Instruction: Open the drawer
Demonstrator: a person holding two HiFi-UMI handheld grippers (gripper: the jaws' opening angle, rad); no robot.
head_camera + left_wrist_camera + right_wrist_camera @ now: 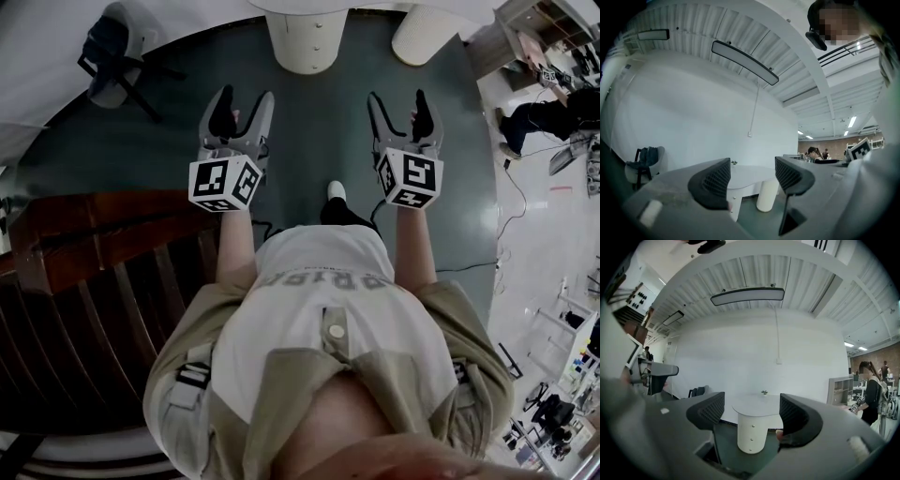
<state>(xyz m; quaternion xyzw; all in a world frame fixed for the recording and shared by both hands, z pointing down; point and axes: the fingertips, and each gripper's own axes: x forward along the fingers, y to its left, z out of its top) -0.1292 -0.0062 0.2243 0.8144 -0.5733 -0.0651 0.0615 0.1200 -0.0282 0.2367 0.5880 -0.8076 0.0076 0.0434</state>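
A white cylindrical pedestal (752,432) with a smooth matt face stands under a rounded white table top (759,405). Three small round knobs (753,426) are set in a vertical row down its front, marking the drawer fronts; all are seen flush with the curved face. In the head view the pedestal (305,39) lies at 12 o'clock, well apart from both tools, with a second plain white column (422,33) at 1 o'clock. A tiny green plant (764,392) is seen on the table top.

The right gripper (397,97) is held level over the floor at 1 o'clock of the person's body. Its dark, ribbed pads (711,411) are spread wide with nothing gripped, and the pedestal is framed in the gap between them. The left gripper (246,94) is held beside it at 11 o'clock, likewise parted and empty, its pads (717,178) carrying a fine grid texture. Each tool is topped by a white cube printed with black square markers (225,183).

A smooth dark green-grey floor (319,141) is spread beneath. A dark, glossy wooden slatted piece of furniture (103,272) is seen at 9 o'clock, and a pale chair draped with a dark garment (112,52) at 10 o'clock.
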